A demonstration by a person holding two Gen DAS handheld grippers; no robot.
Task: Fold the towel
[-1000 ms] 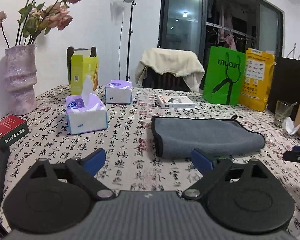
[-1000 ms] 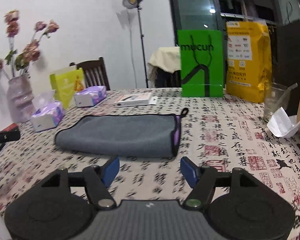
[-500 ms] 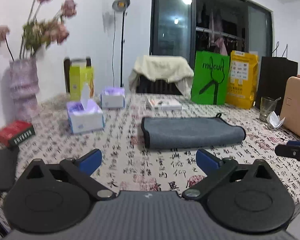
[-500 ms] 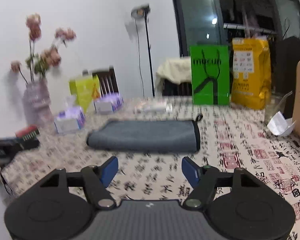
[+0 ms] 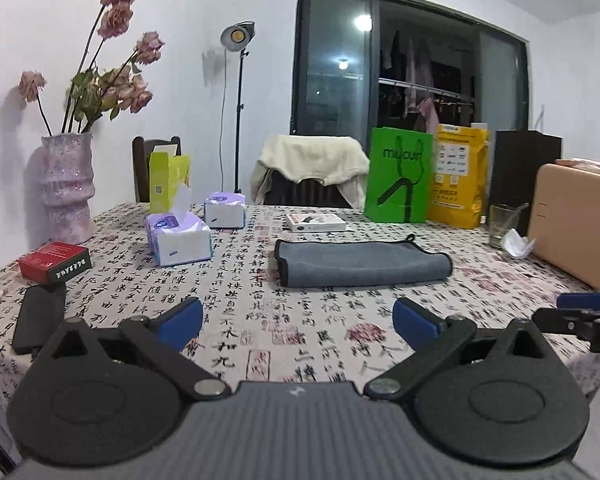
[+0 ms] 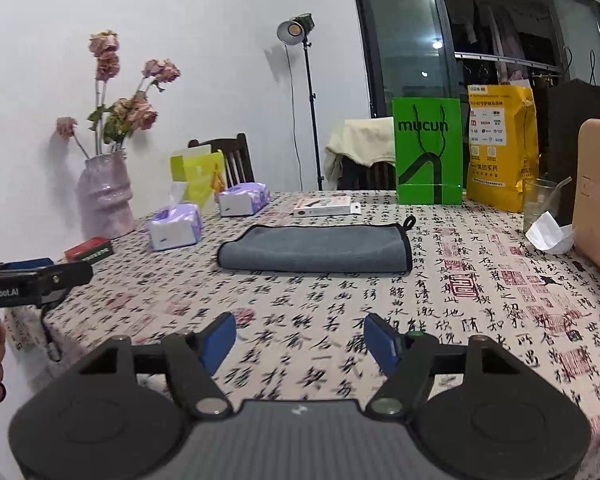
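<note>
Towel [image 5: 362, 267] lies folded at centre frame on your tablecloth [image 5: 236, 312]. Left gripper [image 5: 298, 318] and right gripper [image 6: 300, 338] are released, grasping nothing.

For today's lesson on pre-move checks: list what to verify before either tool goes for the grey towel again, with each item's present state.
1. Towel flat on the table, folded over: ok.
2. Left tool open, empty: ok.
3. Right tool open, empty: ok.
4. Both tools clear of the towel: ok.
5. Path to the towel's near edge free: ok.
6. Glass apart from the towel: ok.
7. Fold edges aligned: cannot tell.
</note>
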